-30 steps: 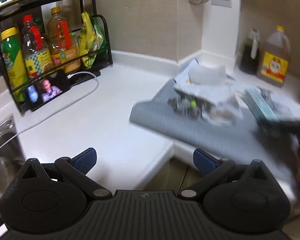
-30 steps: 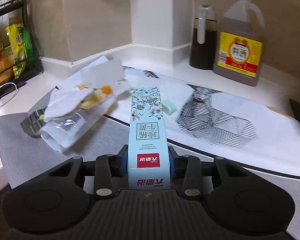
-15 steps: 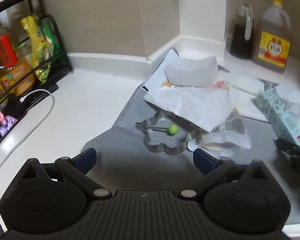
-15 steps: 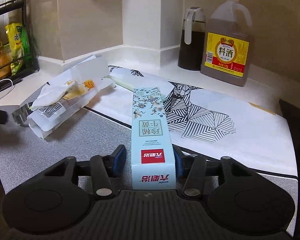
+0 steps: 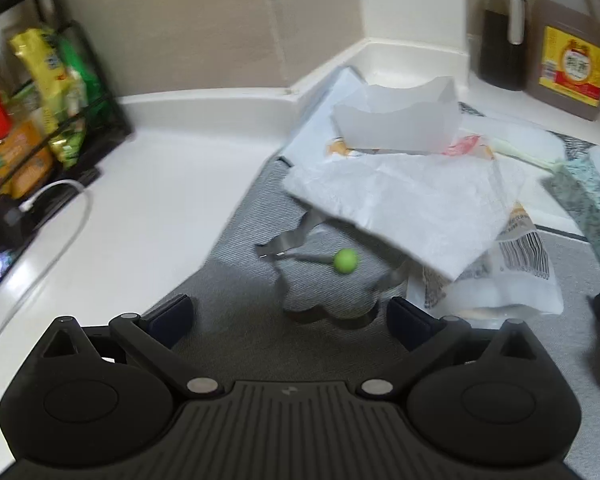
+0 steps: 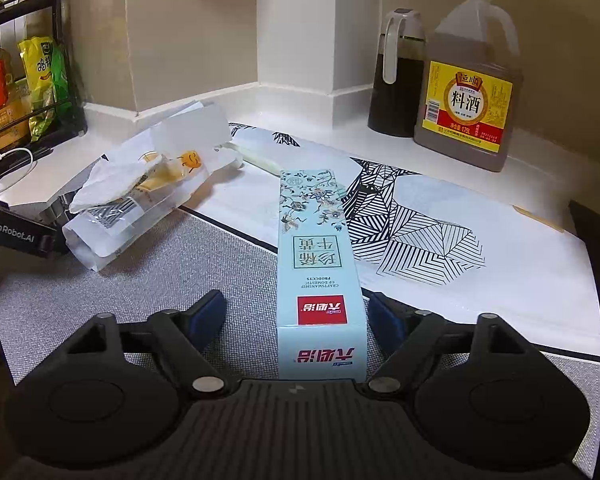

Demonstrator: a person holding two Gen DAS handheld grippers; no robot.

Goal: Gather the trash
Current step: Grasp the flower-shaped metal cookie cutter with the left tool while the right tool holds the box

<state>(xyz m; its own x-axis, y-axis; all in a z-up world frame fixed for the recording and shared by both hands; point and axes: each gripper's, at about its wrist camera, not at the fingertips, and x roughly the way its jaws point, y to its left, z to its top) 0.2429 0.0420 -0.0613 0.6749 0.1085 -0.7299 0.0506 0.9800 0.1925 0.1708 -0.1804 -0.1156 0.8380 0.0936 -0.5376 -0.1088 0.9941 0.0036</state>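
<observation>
White kitchen counter runs into a tiled corner, and on it lies the grey woven mat (image 6: 204, 264) we take as our landmark. Lengthwise on the mat's near right part lies the pale blue printed carton (image 6: 320, 264), its far end reaching onto the white sheet with black line drawings (image 6: 440, 232) behind the mat. Our right gripper (image 6: 296, 316) has just been opening; its fingers (image 6: 208, 312) now stand wide, the carton between them with a gap on the left, though the right pad looks very close.

Toward the mat's far left sits the heap of crumpled white paper and clear plastic wrappers (image 5: 416, 208), partly covering a flower-shaped metal ring with a green-knobbed pin (image 5: 324, 276). Our left gripper (image 5: 288, 312) hovers at the ring's near edge, fingers wide and empty.

Closing here, we would likely pinch the ring instead of trash, or drag it off the mat's near edge. Withdrawing the right gripper crookedly could nudge the carton.
</observation>
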